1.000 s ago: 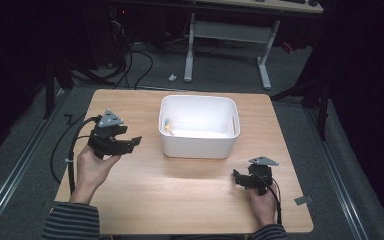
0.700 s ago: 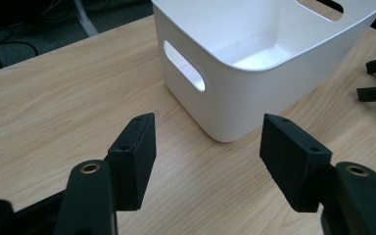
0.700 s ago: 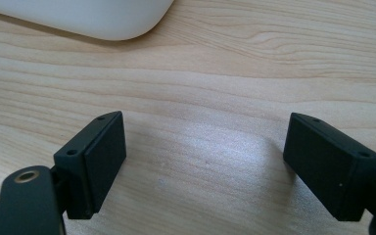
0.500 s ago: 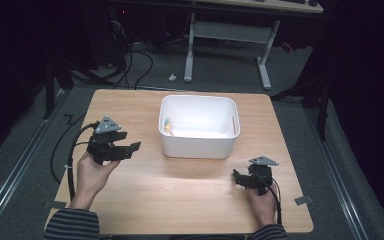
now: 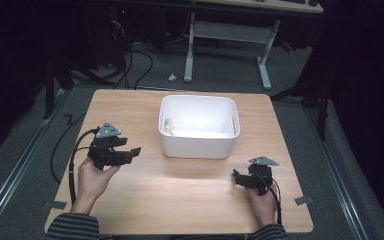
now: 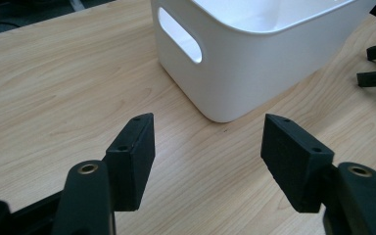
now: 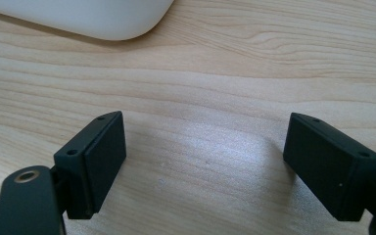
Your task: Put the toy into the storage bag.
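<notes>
Ahead of the left hand-held gripper [image 6: 208, 161], jaws spread and empty, stands the white bin [image 6: 254, 54]; the right hand-held gripper [image 7: 203, 164] gapes empty over bare table [image 7: 274, 63]; likely nothing grasped yet.

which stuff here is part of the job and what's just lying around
In the job:
- white bin, small yellowish item inside
- left claw, open, empty
- right claw, open, empty

Lying about:
- tape bits at table's near corners
- white scrap on the floor
- desk frame behind
</notes>
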Demonstrator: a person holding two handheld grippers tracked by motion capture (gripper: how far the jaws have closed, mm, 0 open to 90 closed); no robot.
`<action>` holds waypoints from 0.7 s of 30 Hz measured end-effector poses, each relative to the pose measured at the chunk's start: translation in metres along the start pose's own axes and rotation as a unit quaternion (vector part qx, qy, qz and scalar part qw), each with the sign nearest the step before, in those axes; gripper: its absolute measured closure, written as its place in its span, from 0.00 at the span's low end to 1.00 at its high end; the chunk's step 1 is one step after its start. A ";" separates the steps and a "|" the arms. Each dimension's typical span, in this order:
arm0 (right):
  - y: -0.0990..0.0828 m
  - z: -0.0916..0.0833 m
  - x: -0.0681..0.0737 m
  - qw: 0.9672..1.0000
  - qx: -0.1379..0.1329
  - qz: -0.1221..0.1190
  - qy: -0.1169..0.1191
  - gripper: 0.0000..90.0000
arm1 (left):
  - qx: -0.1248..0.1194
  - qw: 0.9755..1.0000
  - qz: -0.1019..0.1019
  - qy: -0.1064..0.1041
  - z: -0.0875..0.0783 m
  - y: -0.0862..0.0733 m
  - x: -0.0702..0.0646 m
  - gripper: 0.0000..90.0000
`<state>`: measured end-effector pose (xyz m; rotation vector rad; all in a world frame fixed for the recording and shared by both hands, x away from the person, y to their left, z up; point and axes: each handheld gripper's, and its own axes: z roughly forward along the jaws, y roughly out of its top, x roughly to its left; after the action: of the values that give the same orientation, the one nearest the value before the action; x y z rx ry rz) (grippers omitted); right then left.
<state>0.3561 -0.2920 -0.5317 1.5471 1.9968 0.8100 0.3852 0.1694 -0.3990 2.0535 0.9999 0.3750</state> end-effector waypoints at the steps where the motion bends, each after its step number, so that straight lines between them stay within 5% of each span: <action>1: 0.000 0.000 0.000 1.000 0.000 0.000 0.000 0.18 | 0.000 1.000 -0.001 0.000 0.000 -0.001 0.000 0.42; 21: 0.000 0.000 0.000 1.000 0.000 -0.001 0.000 0.18 | 0.023 1.000 -0.016 -0.005 0.017 -0.023 -0.001 0.42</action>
<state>0.3561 -0.2921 -0.5317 1.5446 1.9982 0.8100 0.3823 0.1677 -0.4272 2.0759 1.0437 0.3265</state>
